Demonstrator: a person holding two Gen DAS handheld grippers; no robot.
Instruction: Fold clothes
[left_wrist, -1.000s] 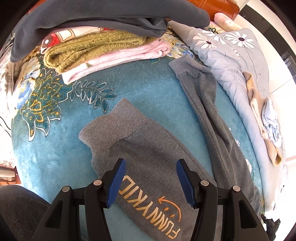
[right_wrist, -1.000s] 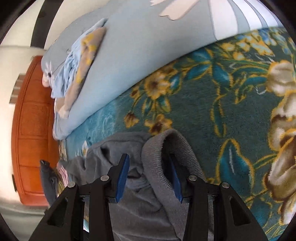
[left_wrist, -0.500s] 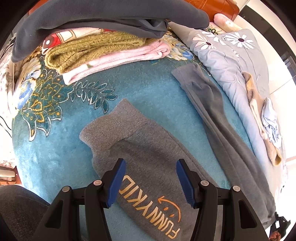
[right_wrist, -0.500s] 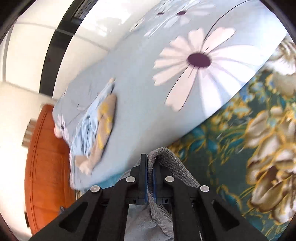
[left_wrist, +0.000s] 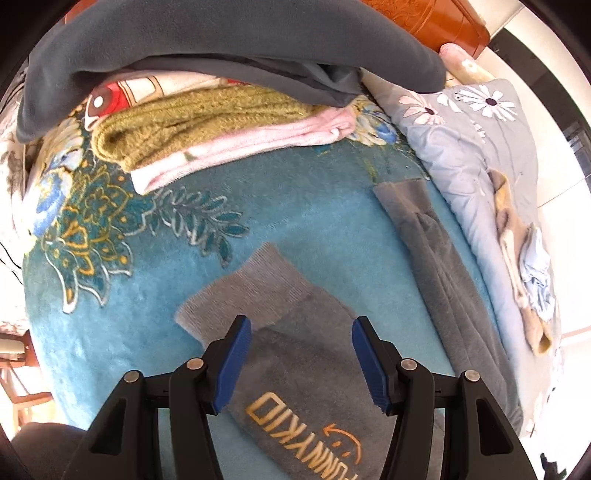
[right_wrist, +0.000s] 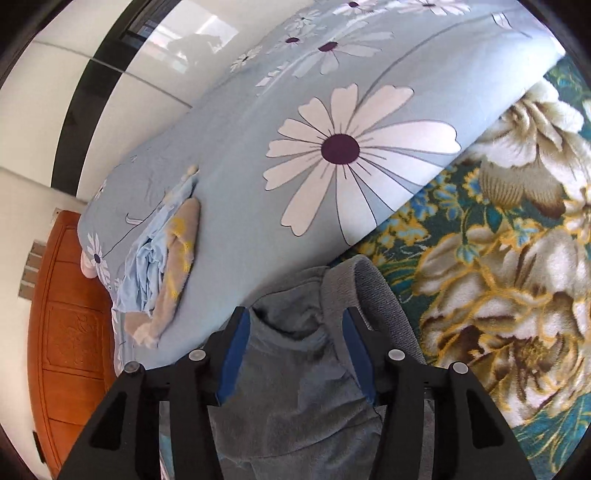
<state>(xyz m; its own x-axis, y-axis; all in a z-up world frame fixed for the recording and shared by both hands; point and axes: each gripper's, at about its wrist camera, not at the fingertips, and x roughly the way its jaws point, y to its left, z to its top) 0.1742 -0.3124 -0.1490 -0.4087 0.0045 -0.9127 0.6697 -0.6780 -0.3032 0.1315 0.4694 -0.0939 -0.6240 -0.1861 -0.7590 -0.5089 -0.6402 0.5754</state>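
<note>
The left gripper (left_wrist: 301, 363) is held wide open, empty, over the grey sweatpants (left_wrist: 306, 365) (lettered "FUNNYKID") at lower centre. The right gripper (right_wrist: 295, 350) is likewise spread, nothing clamped, above their waistband (right_wrist: 365, 295). Folded clothes (left_wrist: 207, 122) are seen stacked at upper left.

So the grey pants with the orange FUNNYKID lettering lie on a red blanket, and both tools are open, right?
Not quite: the blanket is teal, as the left wrist view shows. The pants do carry orange lettering, and the left tool and right tool are both open.
</note>
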